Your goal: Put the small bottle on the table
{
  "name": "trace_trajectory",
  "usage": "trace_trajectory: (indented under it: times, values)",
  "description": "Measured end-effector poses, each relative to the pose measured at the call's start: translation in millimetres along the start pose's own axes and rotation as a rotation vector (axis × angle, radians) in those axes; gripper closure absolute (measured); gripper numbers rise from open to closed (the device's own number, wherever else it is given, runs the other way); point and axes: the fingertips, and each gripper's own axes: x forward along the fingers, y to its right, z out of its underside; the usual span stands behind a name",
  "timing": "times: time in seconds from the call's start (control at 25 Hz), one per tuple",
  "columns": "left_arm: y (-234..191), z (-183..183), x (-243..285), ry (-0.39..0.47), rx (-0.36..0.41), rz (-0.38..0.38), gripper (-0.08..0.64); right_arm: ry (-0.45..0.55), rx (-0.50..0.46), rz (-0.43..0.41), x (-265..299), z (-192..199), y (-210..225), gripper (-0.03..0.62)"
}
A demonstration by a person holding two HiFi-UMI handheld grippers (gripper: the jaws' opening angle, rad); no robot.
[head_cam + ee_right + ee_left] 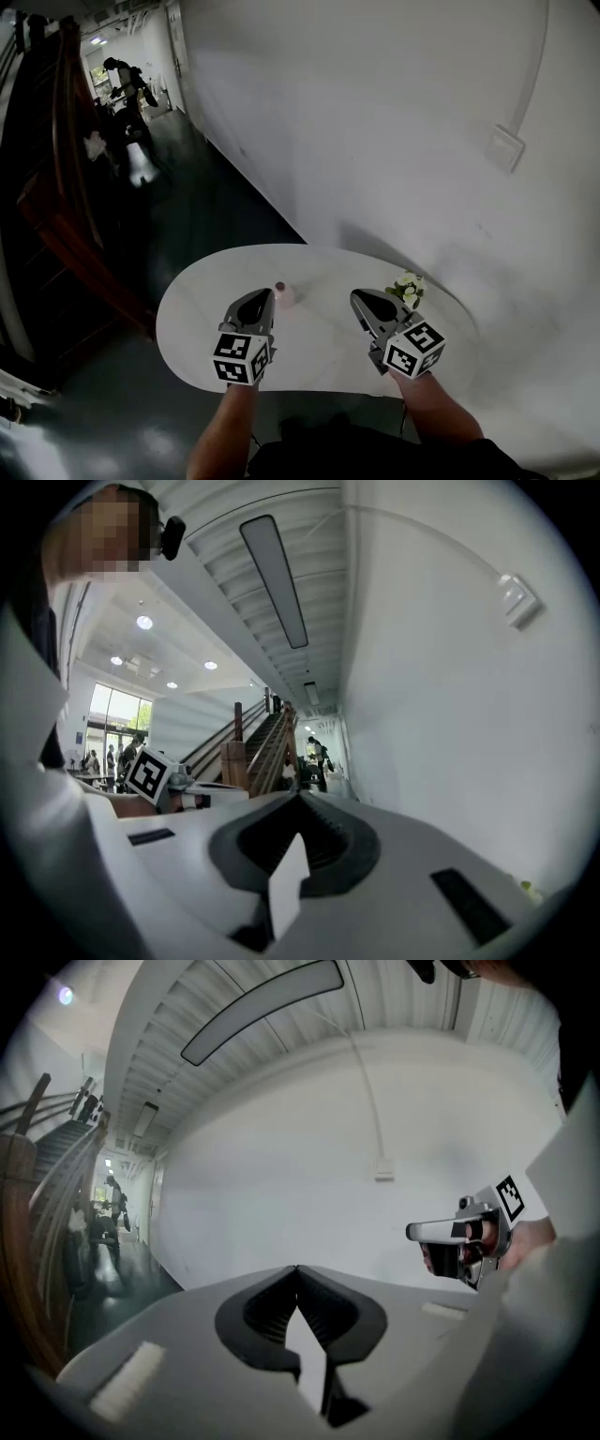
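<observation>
Bottle (280,292) stands on the surface (319,366) beside the left claw (262,298); both it and the right claw (362,300) are closed, empty; placing seems done; next, back off without nudging it.

Smooth matt white table (319,361), glossy dark floor (216,206), matt white wall (375,122), wooden staircase (246,752).
</observation>
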Motion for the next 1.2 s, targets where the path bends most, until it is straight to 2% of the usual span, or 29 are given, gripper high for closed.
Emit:
trace_trajectory:
  times: [0.12, 0.32, 0.6, 1.2]
  values:
    - [-1, -9, 0, 0.031, -0.018, -0.005, 0.548, 0.020, -0.043, -0.007, 7, -14, -10, 0.581]
    - [-5, -8, -4, 0.017, 0.053, -0.045, 0.548, 0.024, -0.039, 0.018, 9, -10, -12, 0.581]
    - [-13, 8, -10, -0.012, 0.010, -0.048, 0.548, 0.005, -0.018, 0.047, 4, 5, -4, 0.581]
    - [-9, 14, -17, -0.037, 0.012, -0.050, 0.548, -0.003, -0.005, 0.024, 0, 10, -7, 0.581]
